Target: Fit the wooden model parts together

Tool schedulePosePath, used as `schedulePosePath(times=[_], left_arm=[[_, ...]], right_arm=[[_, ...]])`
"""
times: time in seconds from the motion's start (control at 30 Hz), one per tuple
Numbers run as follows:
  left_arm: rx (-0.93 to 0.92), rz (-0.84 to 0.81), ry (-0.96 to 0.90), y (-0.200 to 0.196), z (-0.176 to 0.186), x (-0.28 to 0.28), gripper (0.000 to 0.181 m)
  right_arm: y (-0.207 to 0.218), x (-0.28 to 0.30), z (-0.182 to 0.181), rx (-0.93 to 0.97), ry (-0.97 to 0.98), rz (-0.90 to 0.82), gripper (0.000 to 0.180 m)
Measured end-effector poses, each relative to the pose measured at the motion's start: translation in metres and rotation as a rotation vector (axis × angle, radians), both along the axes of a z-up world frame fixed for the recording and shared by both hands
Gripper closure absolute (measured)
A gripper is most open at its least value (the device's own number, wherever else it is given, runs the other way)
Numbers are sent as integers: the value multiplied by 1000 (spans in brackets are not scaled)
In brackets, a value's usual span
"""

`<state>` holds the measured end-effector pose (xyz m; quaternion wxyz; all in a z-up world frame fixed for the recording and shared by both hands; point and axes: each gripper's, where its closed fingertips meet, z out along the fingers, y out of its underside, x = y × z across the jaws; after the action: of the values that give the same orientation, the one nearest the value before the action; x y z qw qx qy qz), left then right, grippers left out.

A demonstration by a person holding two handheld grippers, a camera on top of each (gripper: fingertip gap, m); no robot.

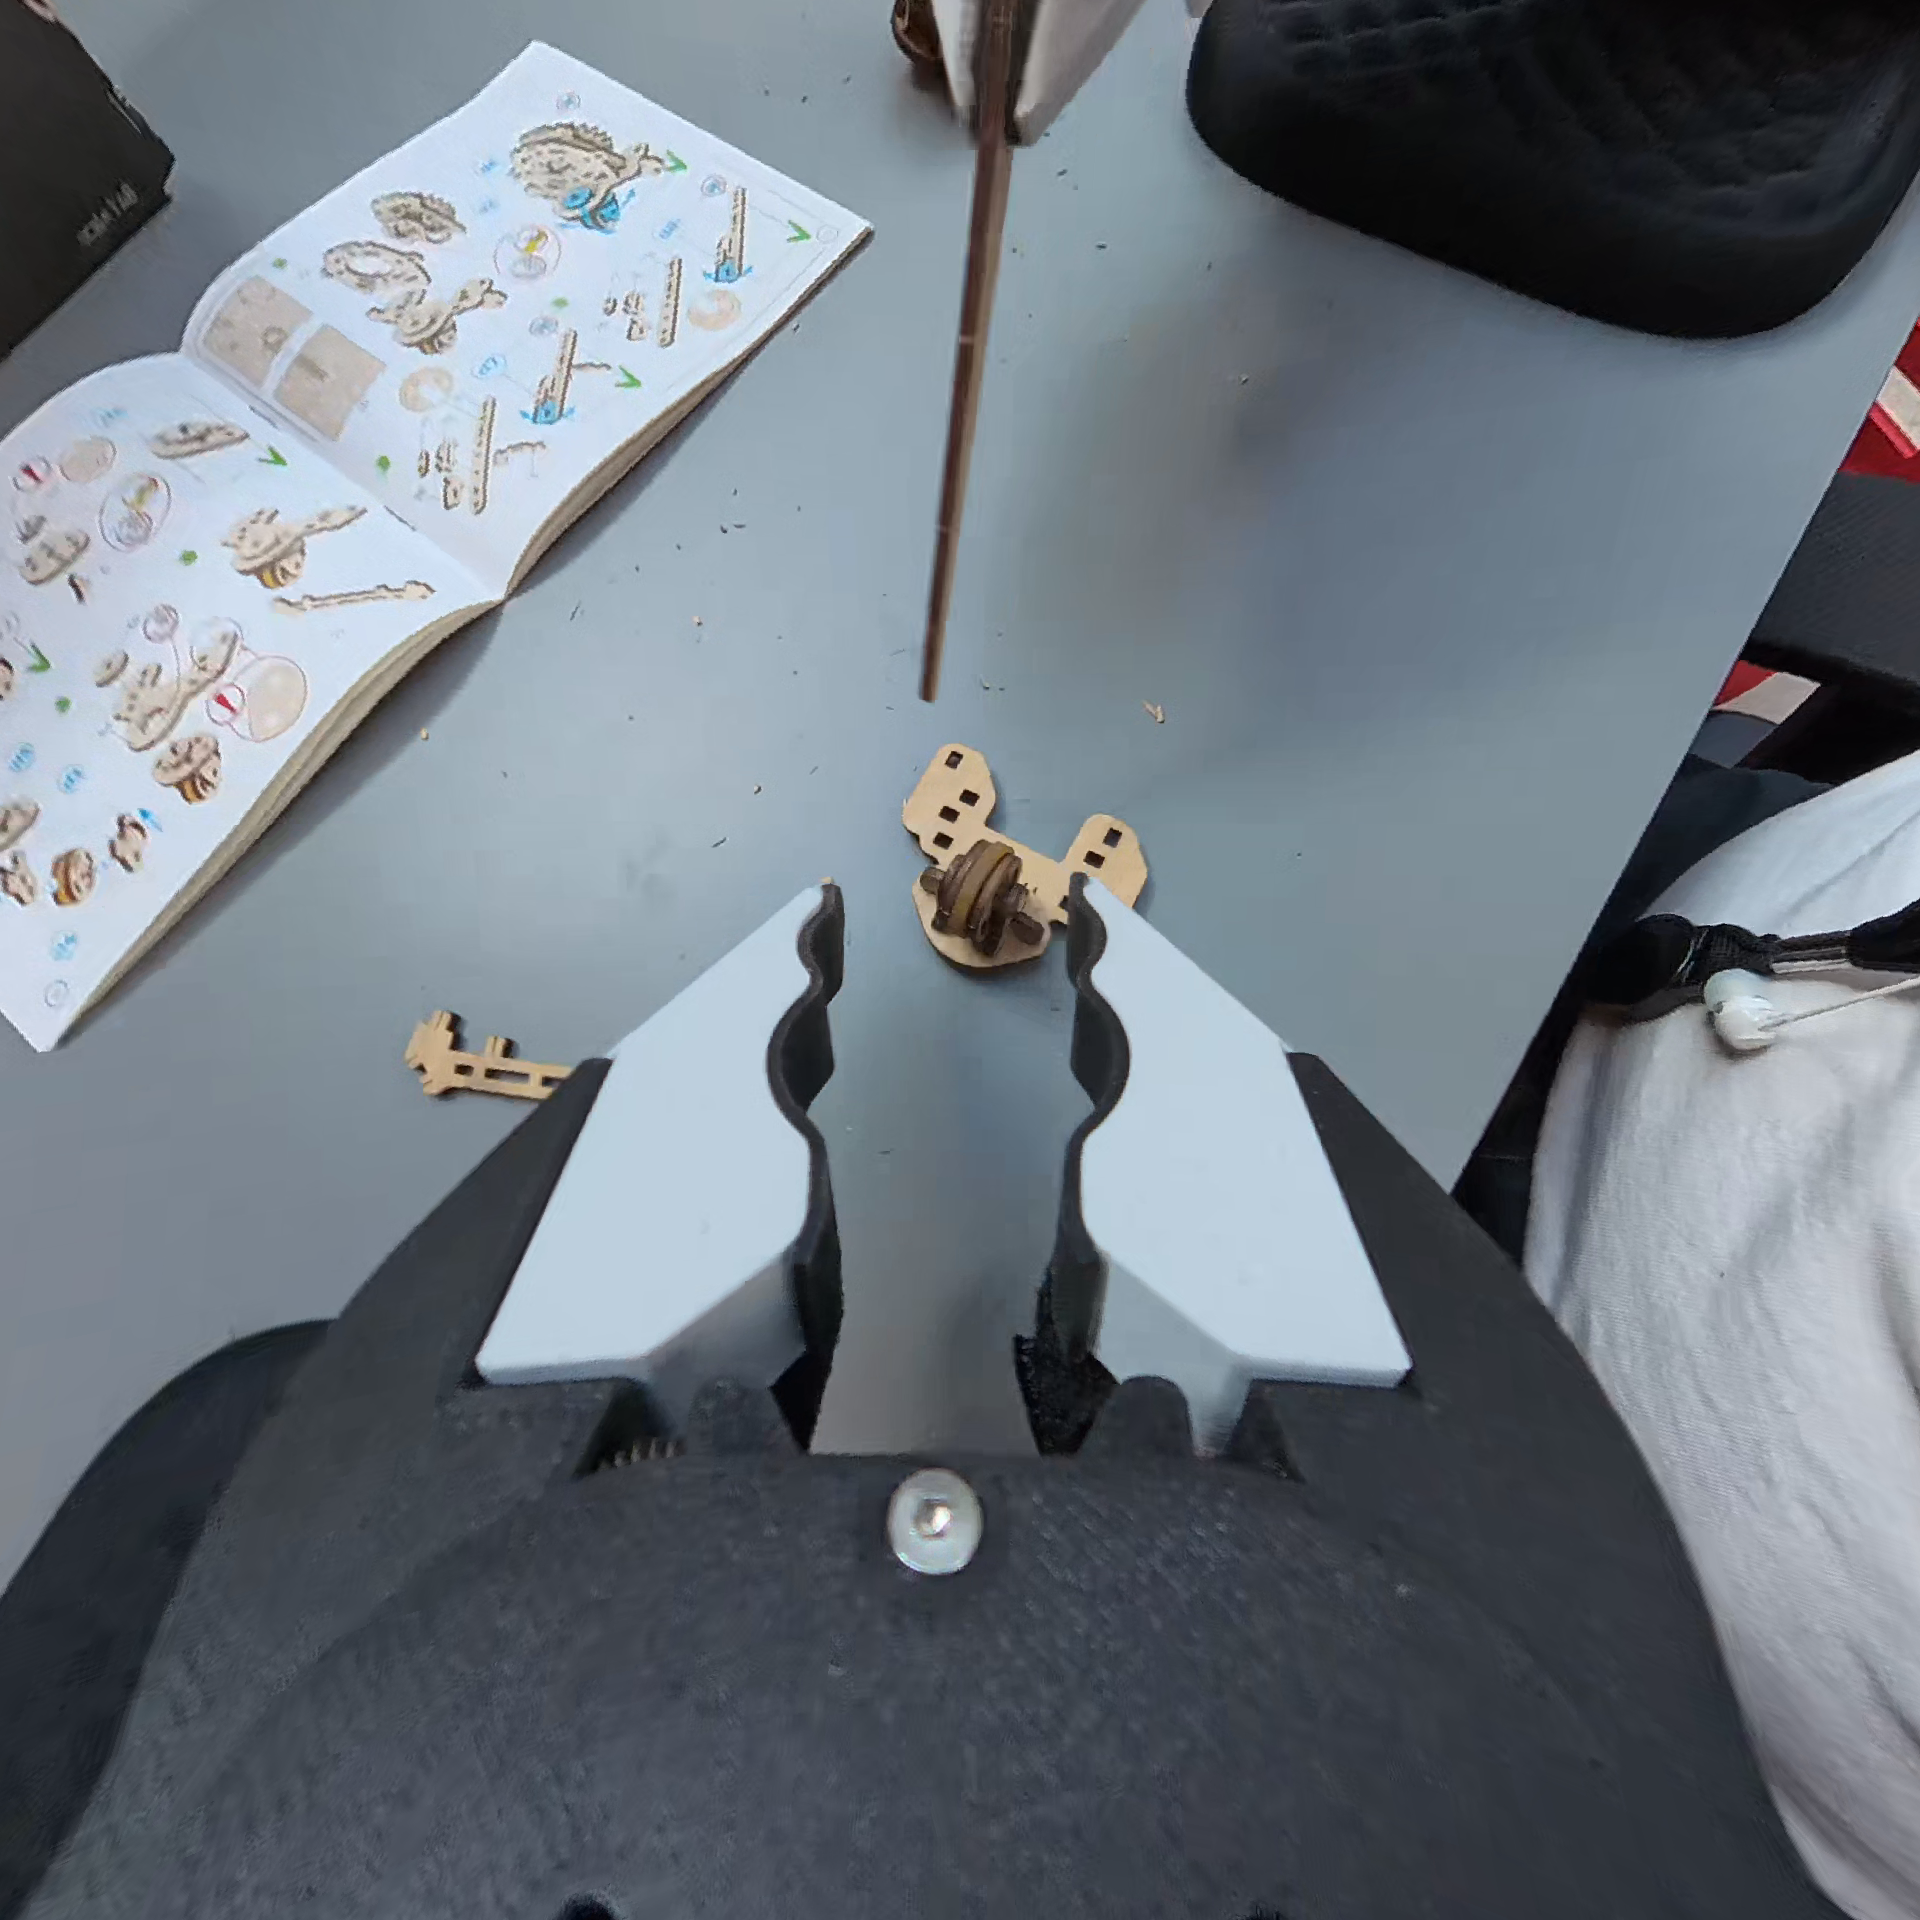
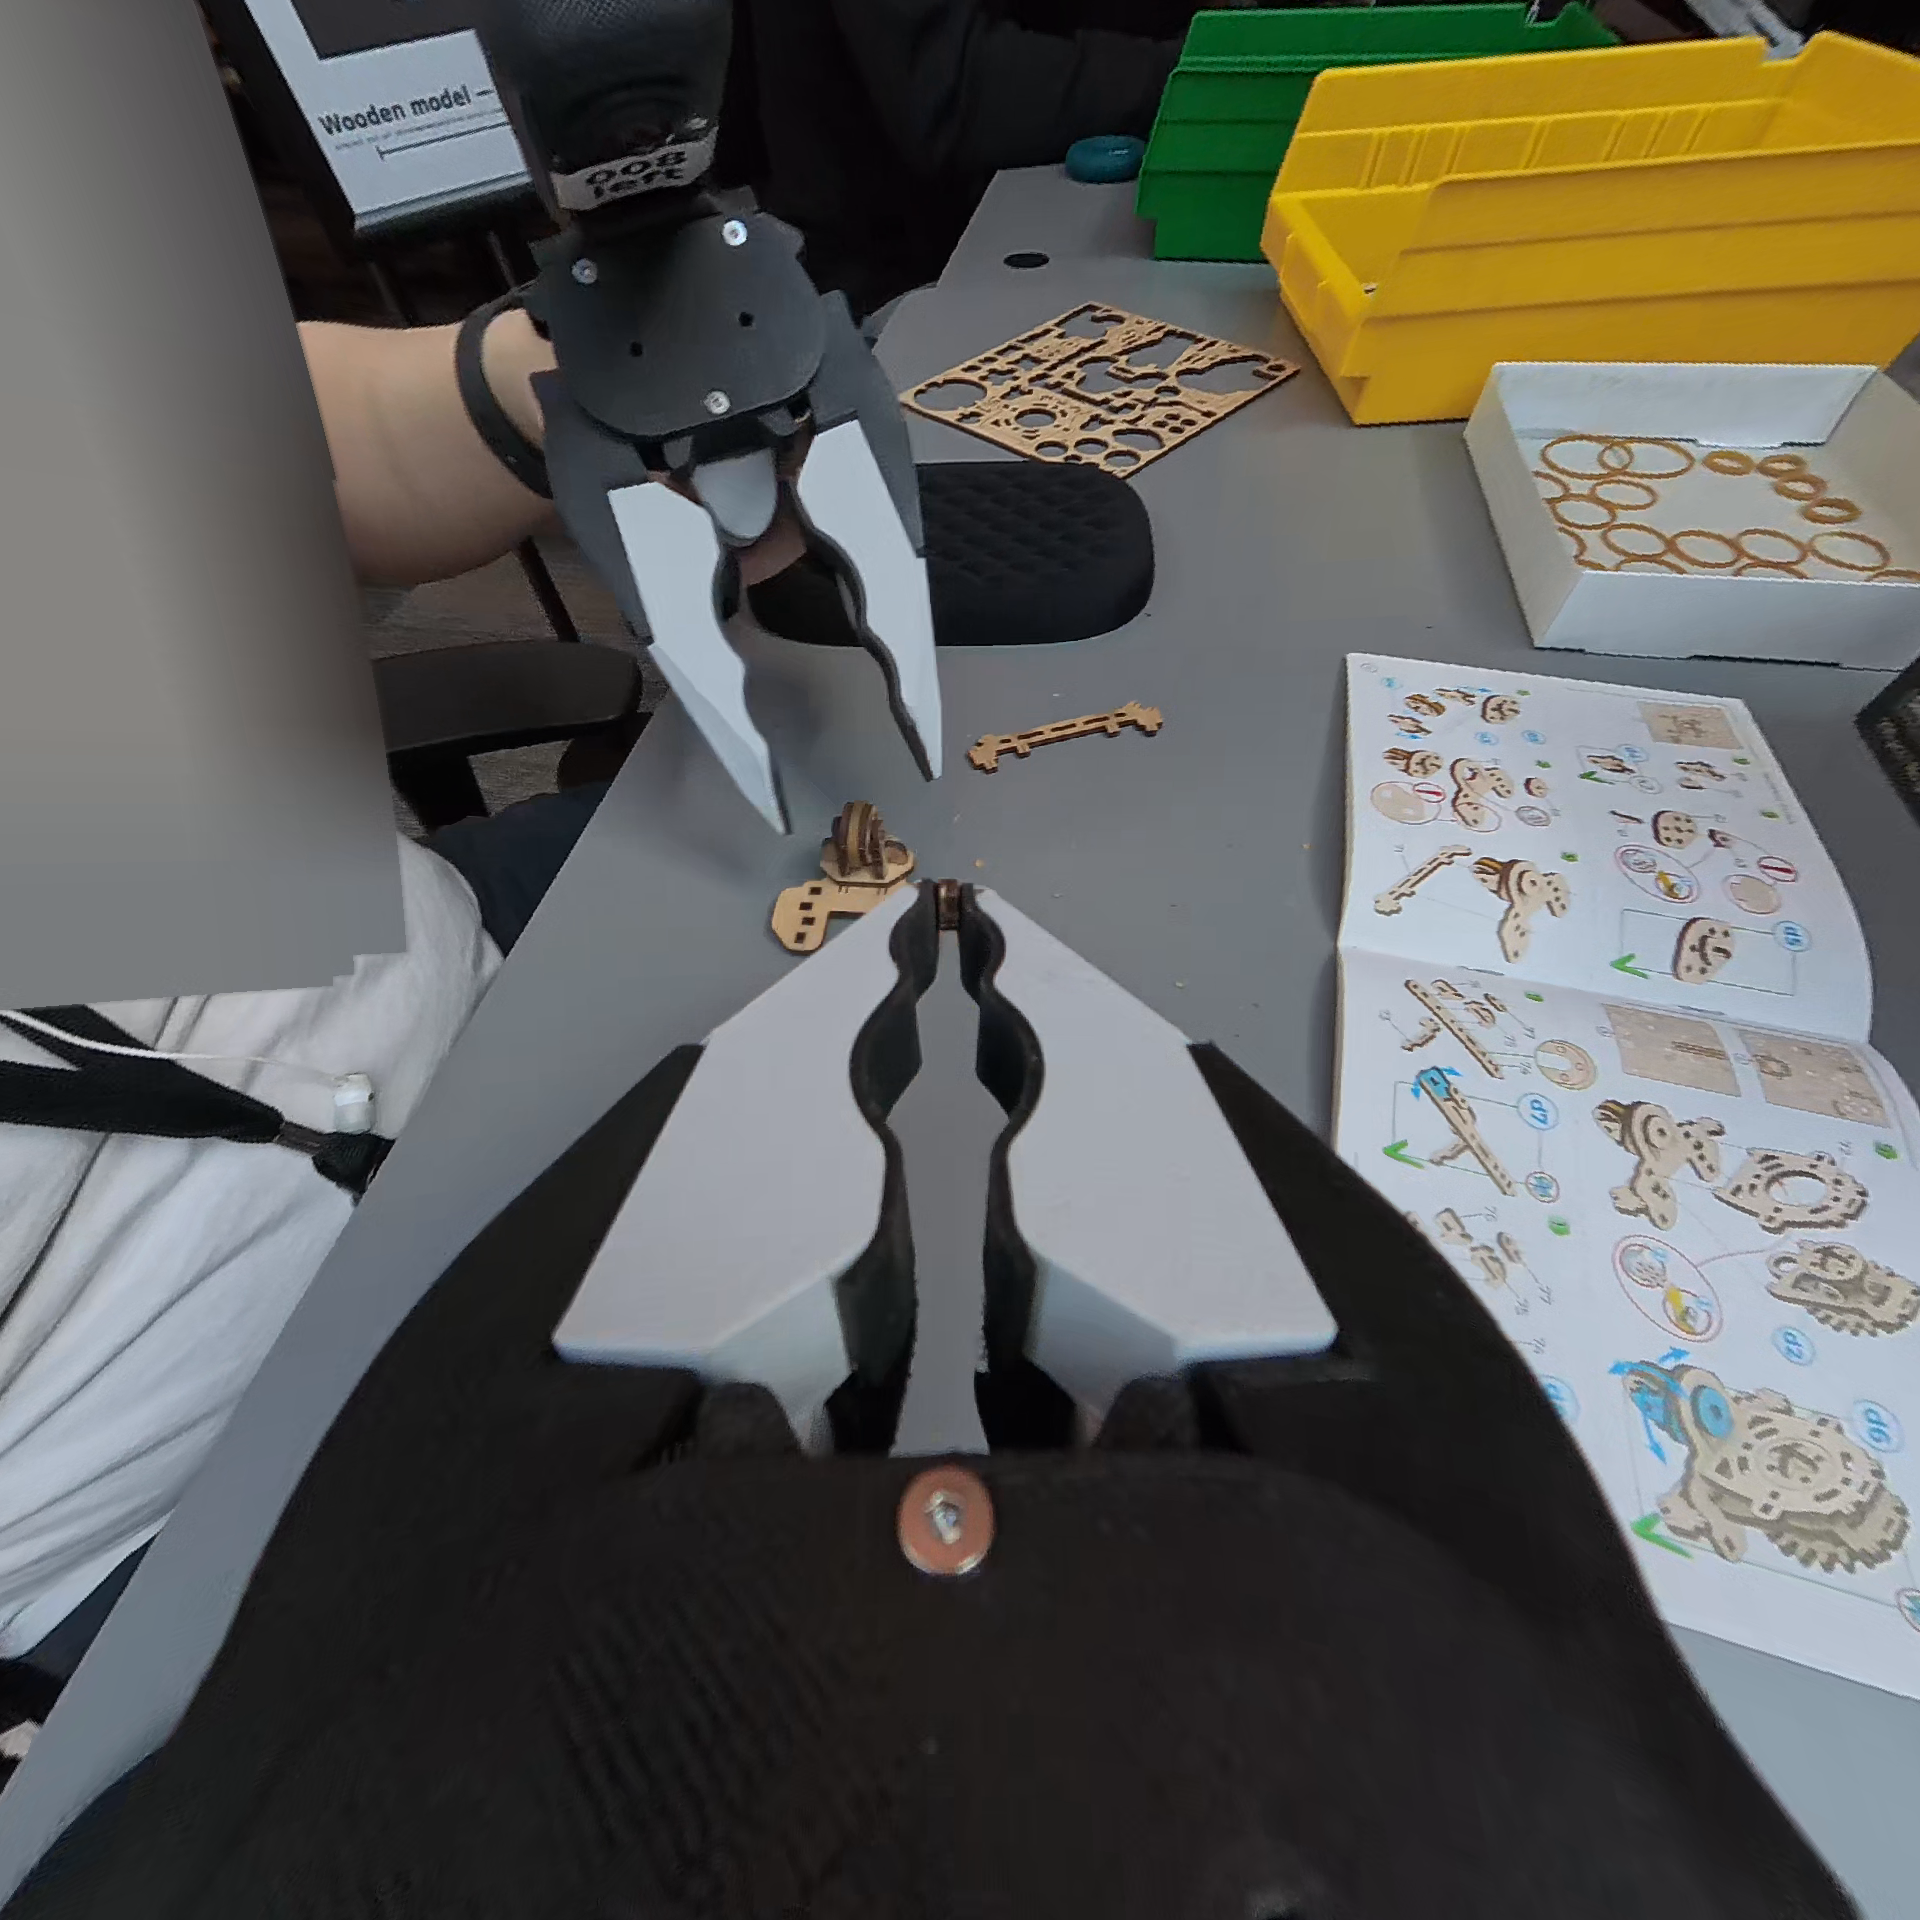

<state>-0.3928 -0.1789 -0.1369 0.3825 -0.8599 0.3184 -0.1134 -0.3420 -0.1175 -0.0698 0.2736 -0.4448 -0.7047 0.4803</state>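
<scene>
The left gripper (image 1: pixel 954 914) hangs over the worktop near its front edge with its two fingers spread, pointing steeply down, tips just above the surface and nothing between them. A bare forearm (image 2: pixel 416 457) with a dark wrist strap reaches in behind it from the person's side of the table. The right gripper (image 2: pixel 948 904) lies lower and flatter, aimed across the worktop toward the left one, its fingers drawn together so that only the tips pinch a thin wooden strip (image 1: pixel 966 395).
</scene>
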Motion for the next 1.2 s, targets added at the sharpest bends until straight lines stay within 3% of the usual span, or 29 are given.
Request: schedulePosePath(times=[0.03, 0.1, 0.17, 0.33, 0.53, 0.6, 0.73, 0.93, 1.1, 1.2], left_arm=[[-43, 39, -28, -3, -4, 2, 129], [-123, 107, -81, -9, -17, 11, 110], [-105, 175, -95, -7, -23, 15, 105], [28, 221, -93, -1, -13, 11, 136], [75, -88, 32, -11, -4, 9, 143], [87, -73, 93, -3, -1, -4, 141], [-26, -52, -27, -8, 1, -1, 142], [112, -220, 153, -10, -5, -10, 147], [-4, -178, -36, -12, 10, -7, 141], [-96, -92, -133, -27, 9, 0, 124]], right_arm=[[5, -4, 2, 6, 21, -24, 178], [5, -9, -4, -5, -13, -14, 178], [5, -12, -16, 34, -66, -8, 178], [-10, -8, -26, 64, -116, 38, 178], [-19, 1, -14, 81, -59, 93, 178], [-25, 2, -7, 87, -36, 135, 178], [-46, 8, -5, 105, -27, 235, 178], [-67, 2, -12, 220, -23, 320, 177], [-73, -11, -15, 304, -86, 365, 177], [-78, -16, -12, 298, -97, 405, 178]])
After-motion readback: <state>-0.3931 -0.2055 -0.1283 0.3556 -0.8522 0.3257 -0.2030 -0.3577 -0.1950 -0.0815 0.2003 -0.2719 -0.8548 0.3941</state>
